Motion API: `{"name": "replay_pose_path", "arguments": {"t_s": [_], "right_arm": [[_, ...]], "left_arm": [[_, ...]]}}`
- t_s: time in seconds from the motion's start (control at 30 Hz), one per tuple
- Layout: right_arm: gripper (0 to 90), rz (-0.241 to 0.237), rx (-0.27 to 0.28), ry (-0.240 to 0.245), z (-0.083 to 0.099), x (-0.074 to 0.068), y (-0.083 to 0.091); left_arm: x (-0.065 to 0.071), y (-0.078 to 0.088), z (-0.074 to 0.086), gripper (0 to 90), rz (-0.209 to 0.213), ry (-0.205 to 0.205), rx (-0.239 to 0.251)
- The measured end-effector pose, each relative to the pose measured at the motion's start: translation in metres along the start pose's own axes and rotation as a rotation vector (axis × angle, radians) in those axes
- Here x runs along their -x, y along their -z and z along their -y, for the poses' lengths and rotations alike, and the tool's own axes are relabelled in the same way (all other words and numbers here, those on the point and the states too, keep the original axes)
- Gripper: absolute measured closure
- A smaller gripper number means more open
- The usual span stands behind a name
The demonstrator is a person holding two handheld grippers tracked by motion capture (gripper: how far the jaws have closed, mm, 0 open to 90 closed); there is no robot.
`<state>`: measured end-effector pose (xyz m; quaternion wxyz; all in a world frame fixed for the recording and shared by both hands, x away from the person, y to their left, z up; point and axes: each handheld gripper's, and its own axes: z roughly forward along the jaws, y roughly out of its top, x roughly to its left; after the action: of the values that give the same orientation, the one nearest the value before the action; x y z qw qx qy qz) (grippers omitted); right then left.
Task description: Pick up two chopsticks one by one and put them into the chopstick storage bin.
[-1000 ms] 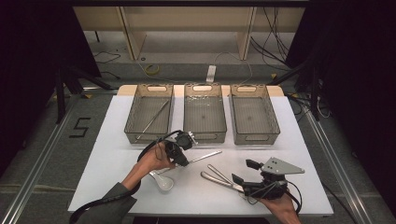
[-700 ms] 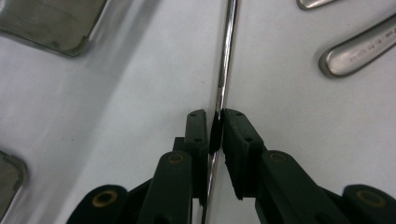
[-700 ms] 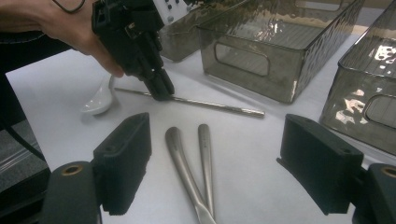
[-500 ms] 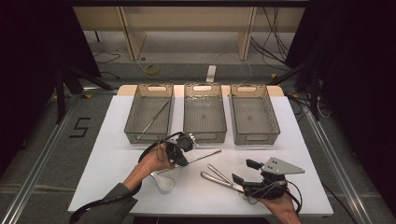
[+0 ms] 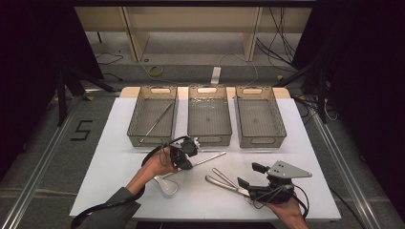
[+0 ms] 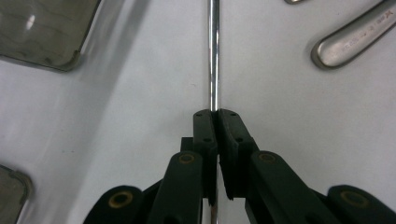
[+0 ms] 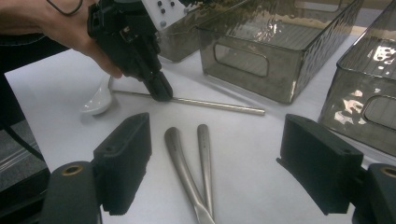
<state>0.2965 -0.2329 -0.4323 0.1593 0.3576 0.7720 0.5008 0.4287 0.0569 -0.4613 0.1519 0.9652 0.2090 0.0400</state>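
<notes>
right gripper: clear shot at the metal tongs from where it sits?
Probably yes. The right gripper is open, and the tongs lie flat on the table just ahead of its jaws with nothing between. The left gripper is shut on the thin rod farther off, clear of that path.

Left tongs [image 5: 187, 161] on a metal rod [image 5: 208, 159], three trays [image 5: 209, 138] beyond.

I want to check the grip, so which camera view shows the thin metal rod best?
The left gripper view: the metal rod runs sharp into the shut jaws. The right gripper view shows its full length; in the high view it is a small sliver.
</notes>
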Motion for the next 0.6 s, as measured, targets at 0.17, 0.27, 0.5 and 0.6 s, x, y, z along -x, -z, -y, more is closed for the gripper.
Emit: {"name": "replay_pose_path", "arguments": {"t_s": [0.17, 0.27, 0.5, 0.6], "right_arm": [[25.7, 0.001, -0.001, 0.001, 0.0, 0.0, 0.0], [25.7, 0.001, -0.002, 0.002, 0.0, 0.0, 0.0], [25.7, 0.002, -0.001, 0.002, 0.0, 0.0, 0.0], [25.7, 0.002, -0.003, 0.0, 0.0, 0.0, 0.0]], "left_arm": [[-0.002, 0.001, 0.0, 85.5, 0.008, 0.007, 0.009], [-0.003, 0.005, -0.001, 85.6, 0.013, 0.015, 0.03], [-0.003, 0.019, -0.002, 85.7, 0.013, 0.014, 0.08], [-0.002, 0.026, -0.003, 85.7, 0.016, 0.012, 0.091]]}}
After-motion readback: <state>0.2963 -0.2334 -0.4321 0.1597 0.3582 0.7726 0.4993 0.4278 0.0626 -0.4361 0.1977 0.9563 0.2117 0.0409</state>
